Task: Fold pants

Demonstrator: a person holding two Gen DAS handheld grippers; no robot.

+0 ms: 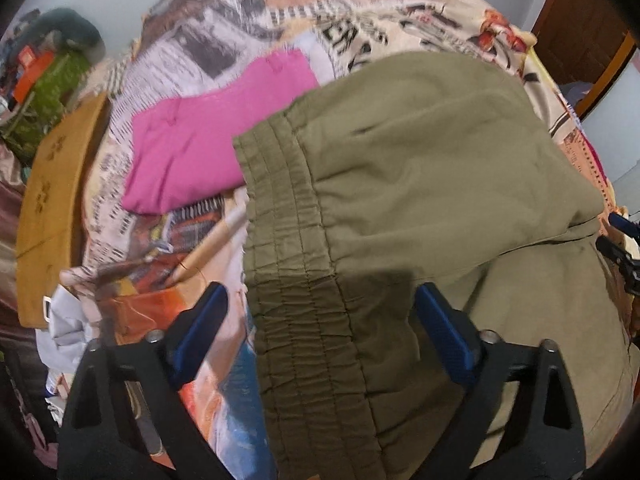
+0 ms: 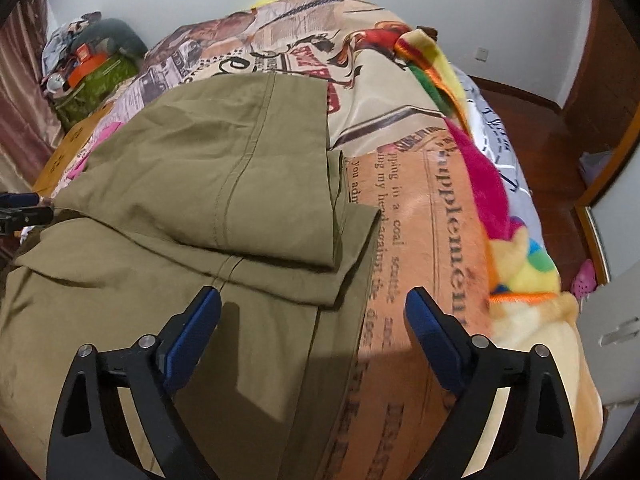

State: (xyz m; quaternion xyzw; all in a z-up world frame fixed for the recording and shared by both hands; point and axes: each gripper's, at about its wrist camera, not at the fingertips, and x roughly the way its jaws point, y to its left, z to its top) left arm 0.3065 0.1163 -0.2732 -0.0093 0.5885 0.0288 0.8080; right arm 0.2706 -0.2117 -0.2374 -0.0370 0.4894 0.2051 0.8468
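Both grippers spread wide over the near fold of the olive pants, nothing held.

The left gripper [image 1: 320,316] has its blue pads wide apart, straddling the gathered elastic waistband [image 1: 288,248] of the olive-green cotton pants [image 1: 420,184], which runs near-to-far between them; no pad presses cloth. The right gripper [image 2: 312,312], equally wide, hangs over the pants' right edge, where the hem end [image 2: 352,240] lies just ahead of its fingers. The pants [image 2: 200,184] lie across the newspaper-print bedspread [image 2: 416,216], long axis left-to-right, already doubled, upper layer's free edge nearest. Each hand looks equally close to its own corner. The fabric is creased. A folded pink garment [image 1: 208,140] lies beyond on the left.
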